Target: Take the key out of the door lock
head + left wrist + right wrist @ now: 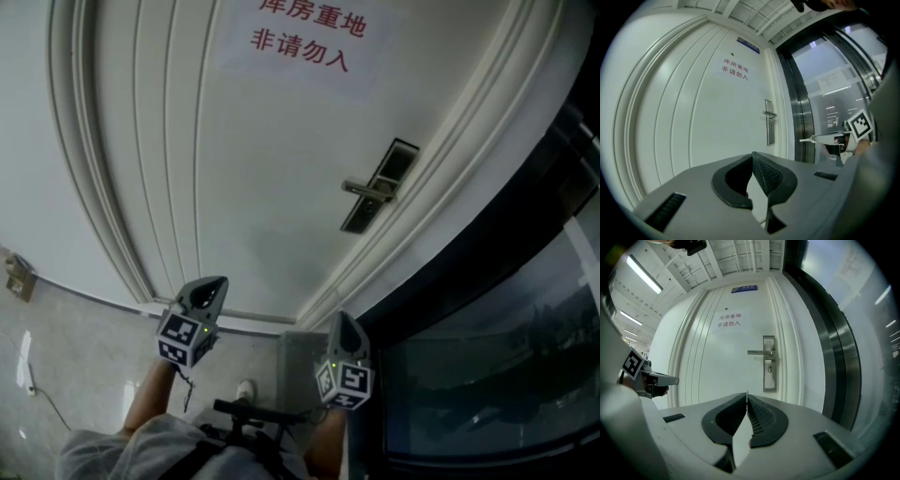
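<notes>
We hold the right gripper [747, 397] with its ribbed pads pressed together and nothing between them. The left gripper [753, 157] is likewise closed at the tips and empty. Both are carried low and well apart from the door [726, 366], with their jaws aimed at it. We judge this to be a carrying posture for the approach, since nothing is within reach to grip. The right gripper points almost squarely at the lock plate [769, 364], while the left gripper sees that plate off to its right. We therefore judge the right gripper to be the better placed to do the extraction, and its jaws would have to part before it arrives. The plate is a tall metal strip near the door's right edge, with a lever handle [760, 352] projecting to the left. The key, if present, sits at the cylinder [770, 369], a small dark spot just below the lever. At this range we cannot tell the key apart from the cylinder itself. A sign [730, 320] with red characters is fixed higher on the door.
</notes>
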### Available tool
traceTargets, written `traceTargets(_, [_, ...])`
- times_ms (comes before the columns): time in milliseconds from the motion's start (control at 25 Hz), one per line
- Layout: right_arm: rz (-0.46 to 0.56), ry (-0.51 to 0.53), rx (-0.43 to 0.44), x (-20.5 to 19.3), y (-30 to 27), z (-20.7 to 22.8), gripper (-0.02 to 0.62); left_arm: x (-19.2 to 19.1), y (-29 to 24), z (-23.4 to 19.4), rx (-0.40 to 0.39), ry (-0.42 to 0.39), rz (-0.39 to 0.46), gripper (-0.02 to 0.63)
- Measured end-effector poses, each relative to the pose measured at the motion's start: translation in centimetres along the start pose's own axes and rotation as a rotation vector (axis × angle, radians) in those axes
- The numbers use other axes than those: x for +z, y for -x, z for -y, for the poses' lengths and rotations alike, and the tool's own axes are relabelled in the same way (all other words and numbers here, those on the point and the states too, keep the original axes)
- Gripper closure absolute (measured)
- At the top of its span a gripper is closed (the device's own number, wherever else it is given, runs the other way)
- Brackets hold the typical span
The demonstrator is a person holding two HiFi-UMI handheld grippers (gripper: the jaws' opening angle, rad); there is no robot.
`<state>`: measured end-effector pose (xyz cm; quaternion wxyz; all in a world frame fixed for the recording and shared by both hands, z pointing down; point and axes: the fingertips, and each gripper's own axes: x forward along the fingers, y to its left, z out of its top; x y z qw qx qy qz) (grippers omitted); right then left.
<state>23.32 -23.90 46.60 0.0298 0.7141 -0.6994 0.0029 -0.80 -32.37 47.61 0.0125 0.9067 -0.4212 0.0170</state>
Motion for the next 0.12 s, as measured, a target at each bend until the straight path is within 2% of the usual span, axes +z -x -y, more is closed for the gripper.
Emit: traceTargets(120, [0.004,0.030,0.015,0.05,-0.11,0.21,0.575,0.06,-0.12,0.10,0.000,-0.001,0.000,0.598])
